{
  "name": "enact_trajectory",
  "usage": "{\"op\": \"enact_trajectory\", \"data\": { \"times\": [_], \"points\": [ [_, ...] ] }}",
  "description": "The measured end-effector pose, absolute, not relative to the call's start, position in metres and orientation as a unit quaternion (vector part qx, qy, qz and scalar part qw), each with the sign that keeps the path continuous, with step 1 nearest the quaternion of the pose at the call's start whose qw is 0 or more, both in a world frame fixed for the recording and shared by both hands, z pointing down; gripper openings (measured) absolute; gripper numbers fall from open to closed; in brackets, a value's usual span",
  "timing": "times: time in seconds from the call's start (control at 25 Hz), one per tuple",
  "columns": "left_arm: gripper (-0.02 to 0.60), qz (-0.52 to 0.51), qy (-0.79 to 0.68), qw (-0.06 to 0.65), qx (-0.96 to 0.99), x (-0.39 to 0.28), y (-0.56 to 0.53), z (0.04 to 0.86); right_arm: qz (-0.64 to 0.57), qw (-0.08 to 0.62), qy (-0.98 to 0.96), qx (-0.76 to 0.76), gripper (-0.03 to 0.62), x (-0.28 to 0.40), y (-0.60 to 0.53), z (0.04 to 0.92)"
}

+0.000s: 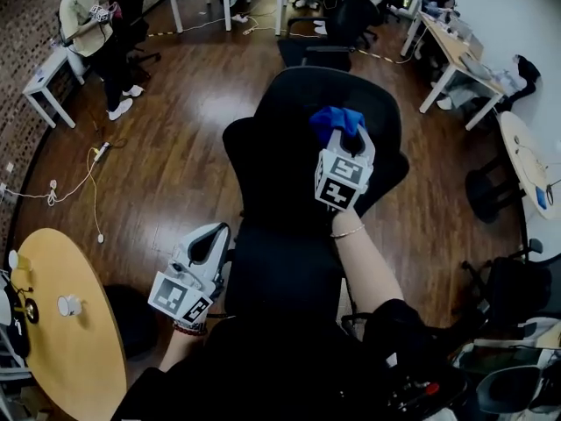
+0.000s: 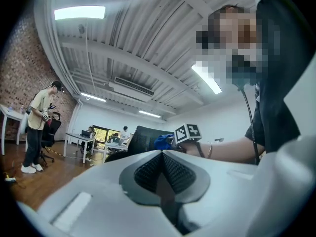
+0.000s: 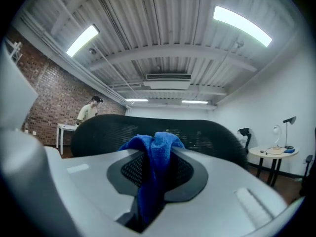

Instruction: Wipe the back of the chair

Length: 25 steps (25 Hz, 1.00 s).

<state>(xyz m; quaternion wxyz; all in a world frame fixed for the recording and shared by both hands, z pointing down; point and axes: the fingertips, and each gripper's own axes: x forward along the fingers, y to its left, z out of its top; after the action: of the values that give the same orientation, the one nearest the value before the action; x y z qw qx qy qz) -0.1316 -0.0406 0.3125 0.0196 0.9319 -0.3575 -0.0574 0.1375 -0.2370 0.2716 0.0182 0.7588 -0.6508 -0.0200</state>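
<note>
**Head view.** A black office chair (image 1: 302, 156) stands in the middle of a wood floor (image 1: 175, 156). Its curved back rises toward the camera, with the top edge on the far side and the long axis running from left to right. The right gripper (image 1: 340, 147) is held over the upper part of that back. A blue cloth (image 1: 336, 121) bunches out beyond its tip and lies against the dark mesh. The left gripper (image 1: 209, 242) hangs lower, just beside the chair's left edge and well apart from the cloth. A round yellow table (image 1: 70, 349) sits at the lower left, and a person (image 1: 88, 16) stands at the far upper left.

**Left gripper view.** The 2 jaws meet in a closed seam with nothing between them. Beyond them the marker cube (image 2: 187, 131) of the other gripper shows, with the cloth (image 2: 162, 142) touching the chair back (image 2: 140, 137). A forearm wearing a bracelet (image 2: 210, 149) reaches in from the right.

**Right gripper view.** The 2 jaws are clamped on the cloth (image 3: 154, 167). It runs lengthwise down the gap between them and bunches into a folded lump above the tips. Right behind it the chair back (image 3: 197, 135) spans the picture as a wide black mesh arc, its long axis level. A small round table (image 3: 274, 153) with a lamp stands at the far right.
</note>
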Motion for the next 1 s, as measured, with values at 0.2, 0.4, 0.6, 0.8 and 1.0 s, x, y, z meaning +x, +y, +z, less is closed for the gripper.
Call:
{"op": "enact_trajectory", "data": {
  "times": [0.2,0.4,0.6,0.8,1.0],
  "points": [
    [0.000,-0.069,-0.325,0.066,0.941,-0.113,-0.044,0.342,-0.057,0.030,-0.617,0.785,0.077,0.204,-0.196,0.267],
    [0.000,-0.066,-0.329,0.124,0.934,-0.123,-0.053,0.369,-0.076,0.053,-0.600,0.795,0.077,0.217,-0.168,0.269],
    [0.000,-0.074,-0.331,0.136,0.931,-0.123,-0.050,0.375,-0.031,-0.001,-0.553,0.833,0.077,0.251,-0.134,0.274],
    [0.000,-0.063,-0.349,0.128,0.926,-0.150,-0.035,0.378,-0.011,-0.056,-0.651,0.757,0.077,0.167,-0.149,0.281],
    [0.000,-0.071,-0.403,0.130,0.903,-0.226,-0.025,0.375,-0.025,-0.028,-0.738,0.673,0.077,0.026,-0.200,0.288]
  ]
}}
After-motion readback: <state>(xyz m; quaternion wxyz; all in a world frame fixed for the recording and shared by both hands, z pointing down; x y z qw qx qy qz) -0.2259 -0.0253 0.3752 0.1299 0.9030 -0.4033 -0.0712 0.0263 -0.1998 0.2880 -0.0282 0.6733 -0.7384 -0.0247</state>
